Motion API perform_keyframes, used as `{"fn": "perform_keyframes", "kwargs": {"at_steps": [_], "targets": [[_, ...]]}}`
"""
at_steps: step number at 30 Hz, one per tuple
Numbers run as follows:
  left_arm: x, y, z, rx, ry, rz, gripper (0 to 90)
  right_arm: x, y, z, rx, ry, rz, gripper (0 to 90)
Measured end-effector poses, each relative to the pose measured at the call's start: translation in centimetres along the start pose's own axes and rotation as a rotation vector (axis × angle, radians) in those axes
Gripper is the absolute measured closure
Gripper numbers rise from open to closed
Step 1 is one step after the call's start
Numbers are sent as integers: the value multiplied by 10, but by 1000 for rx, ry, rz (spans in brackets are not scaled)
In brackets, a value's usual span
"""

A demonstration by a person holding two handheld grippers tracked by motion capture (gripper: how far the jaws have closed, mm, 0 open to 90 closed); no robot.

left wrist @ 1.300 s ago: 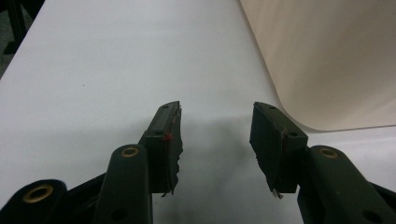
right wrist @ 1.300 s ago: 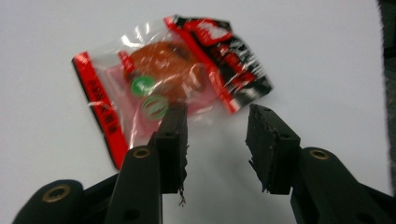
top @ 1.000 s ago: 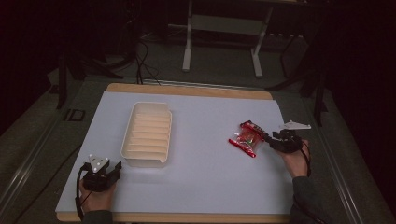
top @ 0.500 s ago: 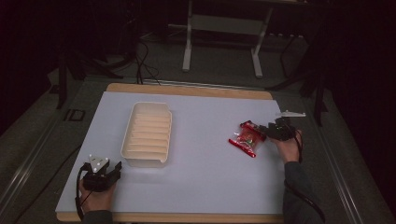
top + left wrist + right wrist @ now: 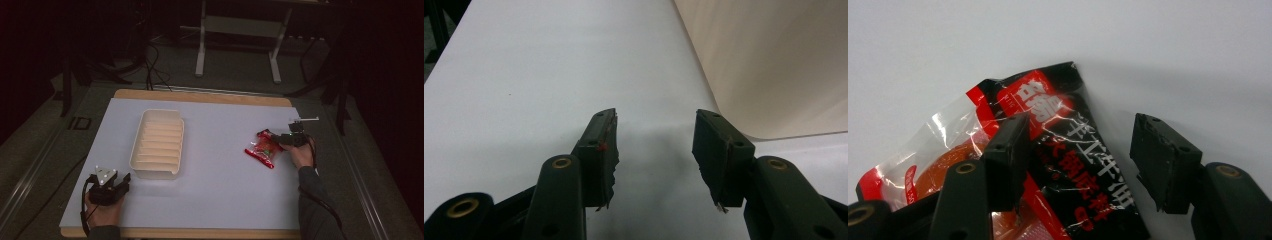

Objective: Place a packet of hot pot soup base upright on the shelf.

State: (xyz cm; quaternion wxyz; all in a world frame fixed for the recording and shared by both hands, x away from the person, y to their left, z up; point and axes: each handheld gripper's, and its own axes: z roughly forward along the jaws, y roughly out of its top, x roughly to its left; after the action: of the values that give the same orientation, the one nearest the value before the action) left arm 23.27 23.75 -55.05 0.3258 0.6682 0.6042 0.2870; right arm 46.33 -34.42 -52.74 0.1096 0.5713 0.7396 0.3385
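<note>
Red snack packet (image 5: 1048, 165) right of centre: right gripper (image 5: 292, 138) moved in, jaws spread astride it, grasp next; left gripper (image 5: 656, 150) released, idle.

We see a red and black snack packet (image 5: 261, 149) lying flat on the white table surface (image 5: 225, 180), at the right side. Its glossy wrapper has a clear part showing orange content, with white characters on the black part (image 5: 1083, 150). A cream ribbed tray (image 5: 157, 143) stands left of it, well apart.
</note>
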Motion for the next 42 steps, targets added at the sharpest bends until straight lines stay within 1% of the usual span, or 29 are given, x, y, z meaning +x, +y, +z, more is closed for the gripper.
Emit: {"fn": "perform_keyframes", "kwargs": {"at_steps": [1, 2, 3, 4, 5, 6, 7, 9, 10, 11, 12, 16, 20, 21, 22, 24, 25, 26, 29, 30, 31, 37, 42], "targets": [[0, 0, 0, 0, 0, 0, 522, 0, -1, 1, 1, -1, 2, 412], [0, 0, 0, 1, 1, 2, 522, 2, -2, 3, 15, 17, -8, 489], [0, 0, 0, 2, 1, 3, 522, 2, -3, 3, 22, 19, -6, 501], [0, 0, 0, 0, 2, 2, 521, 2, -2, 3, 34, 24, 7, 529], [0, 0, 0, -1, 2, 4, 521, 2, -2, 3, 45, 28, 8, 579], [0, 0, 0, -1, 2, 4, 521, 2, -2, 3, 45, 28, 8, 579], [0, 0, 0, -2, 3, 3, 521, 2, -1, 3, 58, 27, 1, 642], [0, 0, 0, -1, 3, 3, 521, 4, -1, 1, 86, 40, -18, 772], [0, 0, 0, -2, 3, 3, 521, 5, -1, -1, 83, 45, -21, 823], [0, 0, 0, -2, 3, 3, 521, 5, -1, -1, 83, 45, -21, 823], [0, 0, 0, -3, 3, 1, 521, 6, -1, -4, 74, 52, -15, 874], [0, 0, -1, -4, 4, 1, 521, 10, -2, -9, 58, 40, -41, 886], [0, 0, -1, -4, 4, 2, 521, 13, -2, -12, 46, 34, -47, 886], [0, 0, -1, -4, 4, 2, 520, 16, -3, -18, 24, 33, -58, 886], [0, 0, -1, -4, 4, 2, 520, 17, -2, -21, 14, 34, -65, 886], [0, 0, 0, -3, 4, 1, 520, 20, -1, -26, -2, 42, -76, 887], [0, 0, 0, -3, 4, 1, 520, 20, -1, -26, -2, 42, -76, 887], [0, 0, 0, -3, 5, 1, 520, 26, 1, -35, -26, 43, -106, 887], [0, 0, -1, -4, 6, 2, 521, 32, 4, -42, -45, 48, -130, 887], [0, 0, -1, -4, 6, 2, 520, 32, 4, -42, -45, 48, -130, 887], [0, 0, -1, -6, 6, 2, 521, 38, 6, -48, -60, 50, -152, 887], [0, 0, -1, -5, 6, 2, 520, 55, 11, -62, -100, 74, -201, 887], [0, 0, -1, -6, 7, 0, 521, 70, 16, -71, -121, 77, -247, 887]]}}
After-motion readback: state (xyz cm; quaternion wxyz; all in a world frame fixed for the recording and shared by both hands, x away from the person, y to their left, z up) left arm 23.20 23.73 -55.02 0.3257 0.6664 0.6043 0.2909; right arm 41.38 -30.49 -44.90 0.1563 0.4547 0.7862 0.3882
